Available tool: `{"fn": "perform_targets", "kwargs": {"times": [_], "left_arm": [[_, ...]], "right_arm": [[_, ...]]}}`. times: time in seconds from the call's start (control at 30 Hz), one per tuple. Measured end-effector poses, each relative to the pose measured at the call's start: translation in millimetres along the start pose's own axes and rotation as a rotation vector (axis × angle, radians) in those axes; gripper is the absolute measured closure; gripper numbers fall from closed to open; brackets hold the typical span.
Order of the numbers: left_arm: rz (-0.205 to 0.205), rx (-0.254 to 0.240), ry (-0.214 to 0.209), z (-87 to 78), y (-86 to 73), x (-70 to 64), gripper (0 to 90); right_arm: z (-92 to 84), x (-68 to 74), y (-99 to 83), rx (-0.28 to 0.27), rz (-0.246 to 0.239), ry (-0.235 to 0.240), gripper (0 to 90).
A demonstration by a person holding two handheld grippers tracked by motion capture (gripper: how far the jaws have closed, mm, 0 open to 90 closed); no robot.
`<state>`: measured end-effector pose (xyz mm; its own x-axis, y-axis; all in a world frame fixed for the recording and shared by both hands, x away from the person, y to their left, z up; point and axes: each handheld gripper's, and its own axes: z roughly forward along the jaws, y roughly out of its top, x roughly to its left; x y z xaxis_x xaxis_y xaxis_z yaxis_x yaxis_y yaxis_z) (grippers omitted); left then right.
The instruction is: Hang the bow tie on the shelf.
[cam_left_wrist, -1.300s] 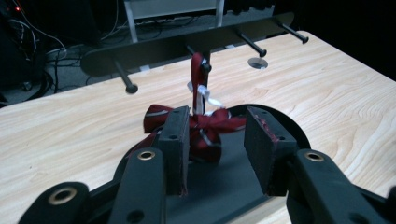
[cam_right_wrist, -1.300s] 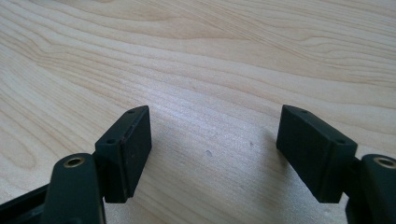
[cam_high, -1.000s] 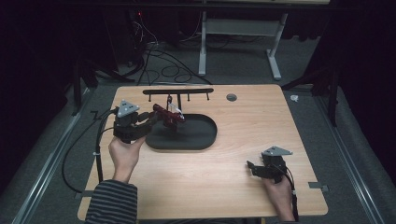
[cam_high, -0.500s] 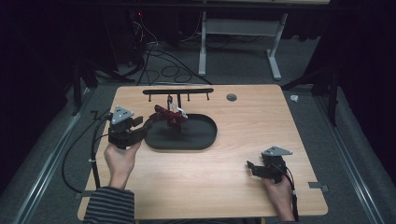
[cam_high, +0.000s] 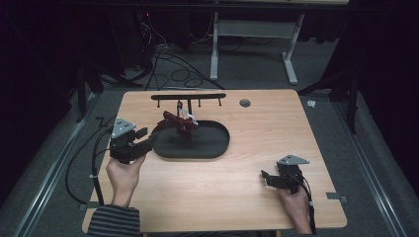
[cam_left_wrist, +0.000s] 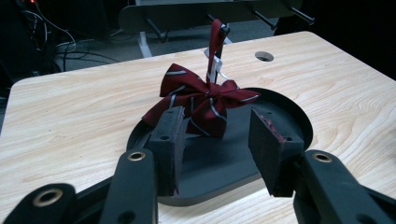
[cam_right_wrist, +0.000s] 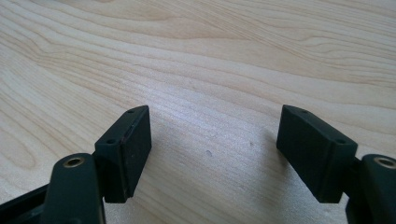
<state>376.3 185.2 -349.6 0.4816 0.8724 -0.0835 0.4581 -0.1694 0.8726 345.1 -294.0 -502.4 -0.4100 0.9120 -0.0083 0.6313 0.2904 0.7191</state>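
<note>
From my seat, the left gripper (cam_high: pixel 148 141) sits just off the left end of the flat black oval plastic tray (cam_high: pixel 217 145), its jaws apart and just now widening, nothing between them. On that tray, toward its far-left part, lies the dark red striped fabric bow tie (cam_left_wrist: pixel 201 98), its strap running up to a small peg on the black rack behind (cam_high: pixel 188 97). I judge it light, soft and floppy; I'd pinch the central knot, not a loose wing. The tray carries nothing else. Well right of the tray, the right gripper (cam_high: pixel 268 177) rests over bare light wooden table (cam_high: pixel 257 118), jaws wide apart and empty.
</note>
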Motion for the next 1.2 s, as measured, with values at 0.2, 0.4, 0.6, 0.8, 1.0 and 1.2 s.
{"fn": "perform_targets", "kwargs": {"times": [0.2,0.4,0.6,0.8,1.0,1.2], "left_arm": [[-0.008,0.001,0.000,-4.7,-6.3,1.3,55.2],[-0.025,-0.016,-0.002,-9.1,-15.6,1.0,55.1],[-0.031,-0.018,-0.006,-12.4,-20.6,0.3,55.0],[-0.032,-0.019,-0.007,-15.8,-26.1,-0.7,54.7],[-0.042,-0.028,-0.010,-18.1,-31.5,-1.4,54.7],[-0.044,-0.020,-0.013,-19.7,-38.0,-3.3,54.6]], "right_arm": [[0.1,0.0,0.0,-0.001,-0.001,-0.001,27.8],[0.1,0.0,0.0,-0.001,-0.002,0.000,27.8],[0.1,0.1,0.0,-0.001,-0.001,0.000,27.8],[0.1,0.1,0.0,-0.001,-0.002,-0.001,27.8],[0.1,0.1,0.0,-0.001,-0.002,-0.002,27.8],[0.1,0.2,0.0,-0.001,-0.002,-0.001,27.8]]}}
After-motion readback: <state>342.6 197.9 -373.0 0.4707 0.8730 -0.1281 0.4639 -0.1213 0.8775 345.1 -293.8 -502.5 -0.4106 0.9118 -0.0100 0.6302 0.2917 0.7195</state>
